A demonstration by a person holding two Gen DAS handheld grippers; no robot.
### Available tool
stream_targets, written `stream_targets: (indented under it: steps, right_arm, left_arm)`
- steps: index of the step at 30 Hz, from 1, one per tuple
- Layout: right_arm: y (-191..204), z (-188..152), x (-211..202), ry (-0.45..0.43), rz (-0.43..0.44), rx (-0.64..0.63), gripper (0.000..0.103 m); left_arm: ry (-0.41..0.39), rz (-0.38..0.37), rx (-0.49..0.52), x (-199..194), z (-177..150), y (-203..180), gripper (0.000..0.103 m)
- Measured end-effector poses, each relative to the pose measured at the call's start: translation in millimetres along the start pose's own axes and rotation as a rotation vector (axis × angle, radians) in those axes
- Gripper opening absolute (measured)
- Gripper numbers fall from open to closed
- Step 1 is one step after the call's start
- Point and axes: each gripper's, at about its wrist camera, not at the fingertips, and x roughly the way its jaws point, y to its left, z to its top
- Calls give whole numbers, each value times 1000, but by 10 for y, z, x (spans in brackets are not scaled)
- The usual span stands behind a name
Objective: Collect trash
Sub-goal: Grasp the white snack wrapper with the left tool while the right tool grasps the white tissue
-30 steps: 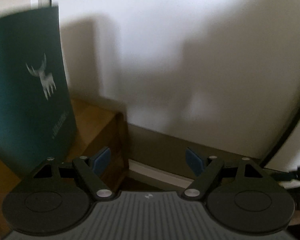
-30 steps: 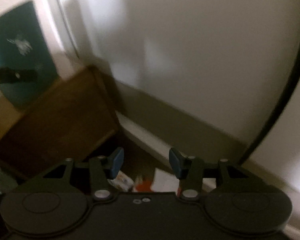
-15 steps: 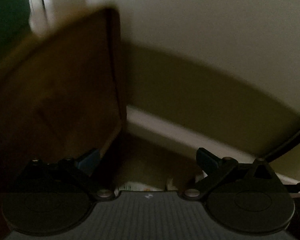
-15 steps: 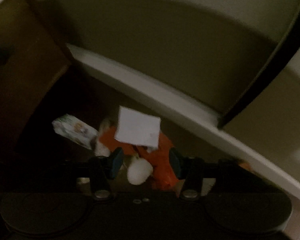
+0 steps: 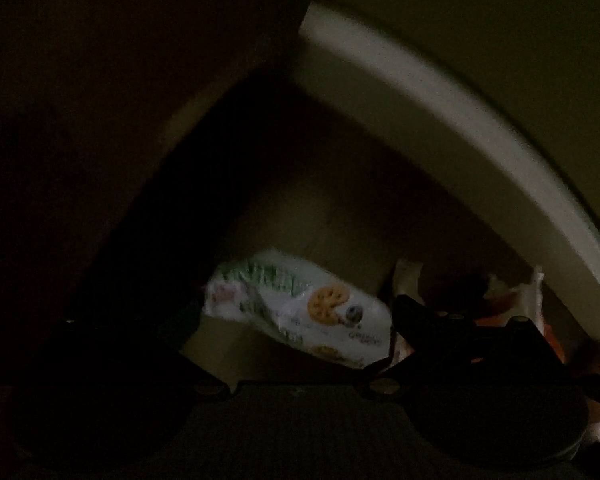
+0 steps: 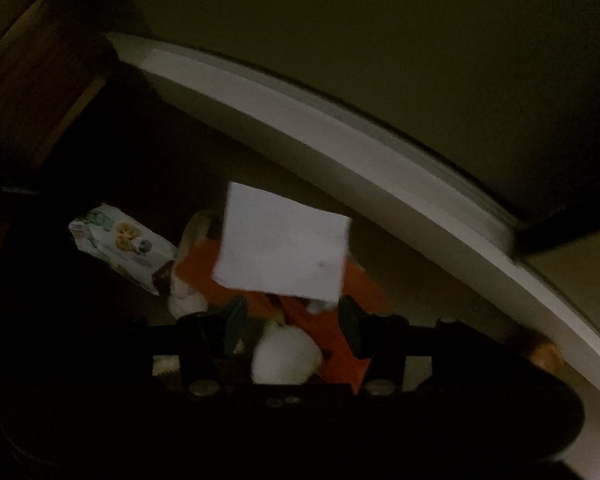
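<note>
Trash lies on the dark floor in a corner beside the wall. A white snack wrapper (image 5: 300, 308) printed with crackers sits under my left gripper (image 5: 296, 320). That gripper points down and its jaws stand wide open on either side of the wrapper without touching it. Its left finger is lost in the dark. In the right wrist view a white paper square (image 6: 280, 244) rests on an orange wrapper (image 6: 336, 348), with a white crumpled ball (image 6: 284, 356) beside them. My right gripper (image 6: 293, 320) hangs open just above this pile. The snack wrapper (image 6: 124, 248) shows to its left.
A white baseboard (image 6: 340, 136) runs along the wall behind the trash, also seen as the baseboard (image 5: 440, 120) in the left view. A dark wooden cabinet (image 6: 28, 80) closes the left side. A small orange object (image 6: 544, 354) lies by the baseboard at right.
Both grippers have dropped from wall height to just above the floor and tipped downward. The left jaws have spread wider. The trash pile now fills the lower part of both views.
</note>
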Motion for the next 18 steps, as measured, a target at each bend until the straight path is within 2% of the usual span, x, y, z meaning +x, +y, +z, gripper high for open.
stream_targets:
  steps: [5, 9, 15, 16, 18]
  right_arm:
    - [175, 215, 279, -10, 21, 0, 50]
    - [237, 367, 482, -16, -10, 47, 50]
    - [296, 421, 774, 20, -32, 100, 47]
    - [293, 412, 791, 25, -27, 104, 46]
    - [301, 394, 839, 29, -18, 109, 45]
  left_arm:
    - [99, -9, -129, 482, -35, 168, 103]
    - [170, -49, -229, 735, -75, 272, 103]
    - [222, -79, -333, 991, -149, 358, 102]
    - [229, -70, -337, 1022, -160, 358, 101]
    - [240, -71, -347, 1060, -183, 363, 90]
